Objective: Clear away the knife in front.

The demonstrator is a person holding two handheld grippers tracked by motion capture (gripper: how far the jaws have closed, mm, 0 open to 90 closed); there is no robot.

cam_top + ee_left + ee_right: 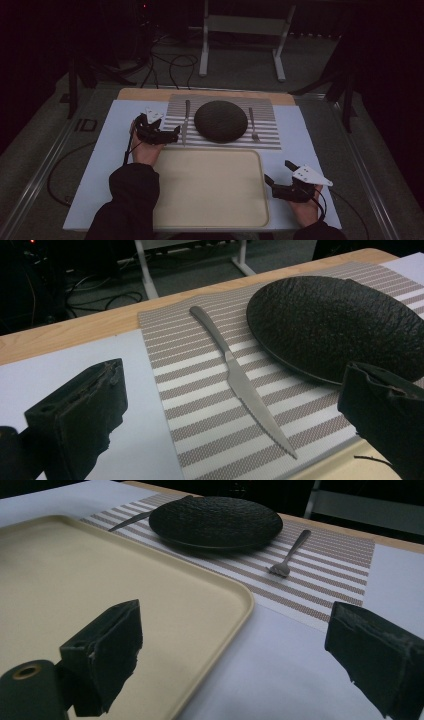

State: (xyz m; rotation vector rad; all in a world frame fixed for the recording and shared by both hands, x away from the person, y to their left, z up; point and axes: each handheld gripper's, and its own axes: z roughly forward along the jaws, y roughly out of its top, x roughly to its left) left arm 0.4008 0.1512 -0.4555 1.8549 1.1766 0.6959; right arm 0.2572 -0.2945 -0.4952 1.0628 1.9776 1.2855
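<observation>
Left gripper [172,134]: jaws wide, aimed at steak knife [241,384] (untouched, on striped placemat [210,435]). Knife best pinched mid-handle, jaws square across it. Right gripper [280,175]: jaws wide, idle beside tray [262,170]

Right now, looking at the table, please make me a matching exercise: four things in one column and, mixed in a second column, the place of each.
Things:
1. knife
2. fork
3. plate
4. tray

Places:
A. in the middle of the striped placemat
B. on the placemat, on the plate's right in the high view
C. in front of the placemat, nearer the person
D. on the placemat, next to the left gripper

Pairs: 1-D, 2-B, 3-A, 4-C
</observation>
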